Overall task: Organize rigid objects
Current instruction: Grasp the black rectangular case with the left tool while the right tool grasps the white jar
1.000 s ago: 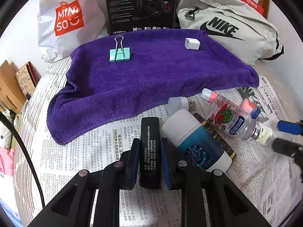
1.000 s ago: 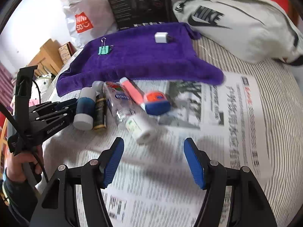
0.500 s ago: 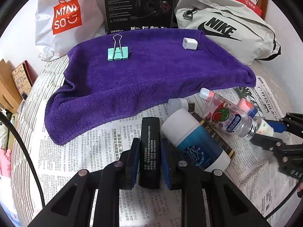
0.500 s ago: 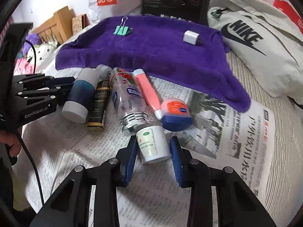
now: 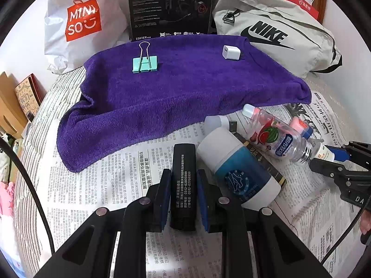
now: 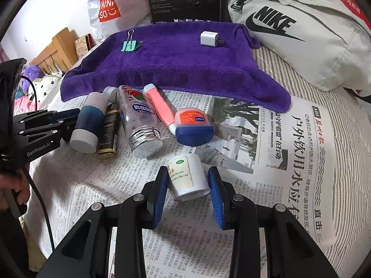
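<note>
My left gripper [image 5: 183, 185] is shut on a flat black stick with white print [image 5: 183, 180], held over the newspaper. My right gripper [image 6: 189, 185] is shut on a small white jar with a green label [image 6: 187, 177], the pads touching its sides. A purple towel [image 5: 180, 88] lies at the back with a green binder clip [image 5: 145, 64] and a white charger cube [image 5: 231, 52] on it; both also show in the right wrist view, the clip [image 6: 129, 45] and the cube [image 6: 209, 38].
Beside the towel's front edge lie a blue-and-white bottle [image 6: 89, 122], a dark gold-labelled bottle [image 6: 110, 132], a clear bottle with metal cap [image 6: 139, 125], a pink tube [image 6: 161, 110] and a blue Vaseline jar [image 6: 193, 126]. A Nike bag [image 6: 301, 34], black box and Miniso bag stand behind.
My right gripper moved in from the right over the white jar and closed around it. The left gripper stayed shut on the black stick and barely moved.
</note>
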A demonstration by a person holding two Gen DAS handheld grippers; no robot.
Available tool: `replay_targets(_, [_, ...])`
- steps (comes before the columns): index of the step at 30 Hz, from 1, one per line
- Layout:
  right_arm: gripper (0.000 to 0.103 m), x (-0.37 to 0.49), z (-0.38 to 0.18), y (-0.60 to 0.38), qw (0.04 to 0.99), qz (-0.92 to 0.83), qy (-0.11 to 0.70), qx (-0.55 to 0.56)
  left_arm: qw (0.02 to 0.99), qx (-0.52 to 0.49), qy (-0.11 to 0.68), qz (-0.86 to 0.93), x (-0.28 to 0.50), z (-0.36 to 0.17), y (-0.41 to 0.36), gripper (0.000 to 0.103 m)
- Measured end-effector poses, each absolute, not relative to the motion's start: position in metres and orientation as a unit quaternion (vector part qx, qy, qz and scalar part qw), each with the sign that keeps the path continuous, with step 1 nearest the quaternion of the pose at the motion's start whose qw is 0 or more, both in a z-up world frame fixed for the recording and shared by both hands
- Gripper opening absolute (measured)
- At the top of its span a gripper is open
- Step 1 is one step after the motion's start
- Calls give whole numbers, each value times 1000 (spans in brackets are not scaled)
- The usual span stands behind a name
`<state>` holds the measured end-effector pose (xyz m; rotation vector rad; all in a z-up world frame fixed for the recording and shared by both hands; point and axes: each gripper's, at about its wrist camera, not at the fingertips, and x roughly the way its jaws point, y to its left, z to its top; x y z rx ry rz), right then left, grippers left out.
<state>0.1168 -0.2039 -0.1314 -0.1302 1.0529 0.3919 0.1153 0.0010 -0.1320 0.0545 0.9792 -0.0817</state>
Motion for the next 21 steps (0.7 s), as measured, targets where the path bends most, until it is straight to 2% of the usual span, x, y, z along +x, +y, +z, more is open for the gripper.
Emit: replay_targets(21, [38,98,-138,-204,885,176,425,-69,904,22,425,-27,101,-134,-2,22])
